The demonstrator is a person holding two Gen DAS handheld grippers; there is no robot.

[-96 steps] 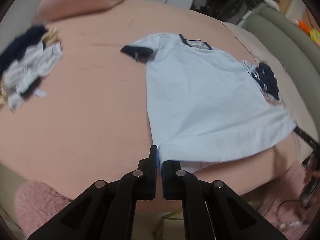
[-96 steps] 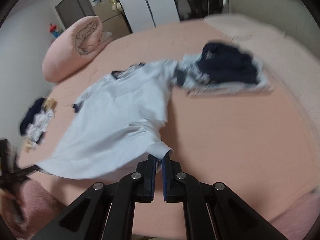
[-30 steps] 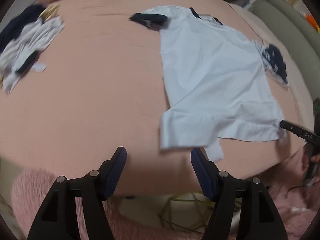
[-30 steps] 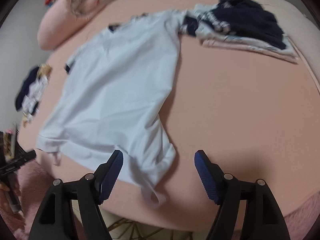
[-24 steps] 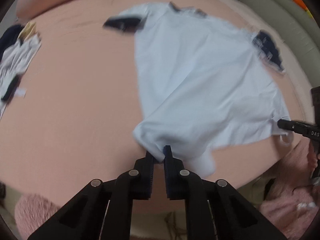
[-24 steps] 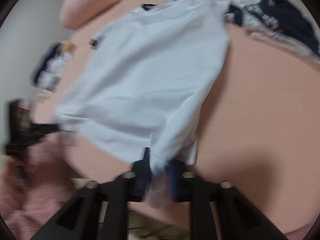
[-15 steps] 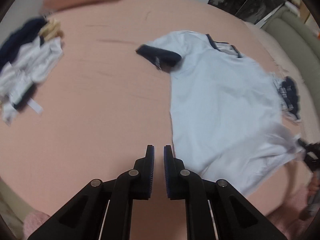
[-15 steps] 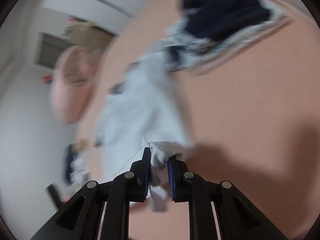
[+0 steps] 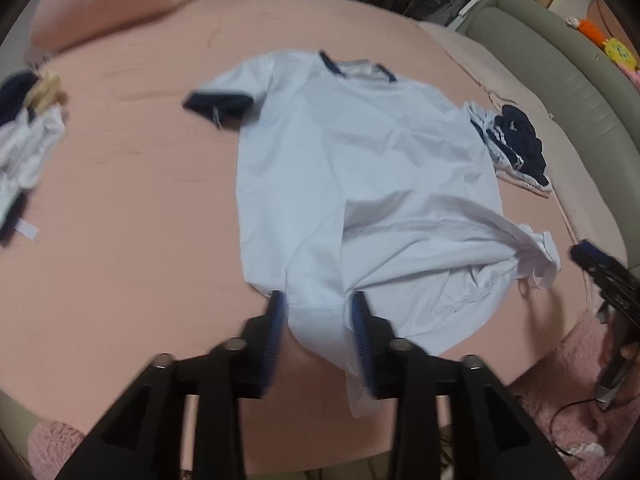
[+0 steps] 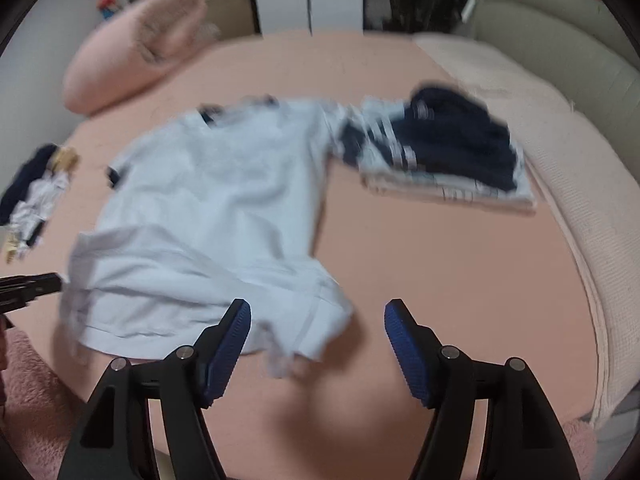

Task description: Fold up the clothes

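A pale blue-white T-shirt [image 9: 352, 168] with dark navy trim at the collar and sleeve cuffs lies spread on the pink bed [image 9: 120, 200], collar toward the far edge and hem toward the near edge. Its upper half is fairly flat; the hem is rumpled and partly turned back over the body, showing a stitched seam. One bunched hem corner points toward the bed's right edge.

text: none legible | labels: none (frames blurred) | numbers: none
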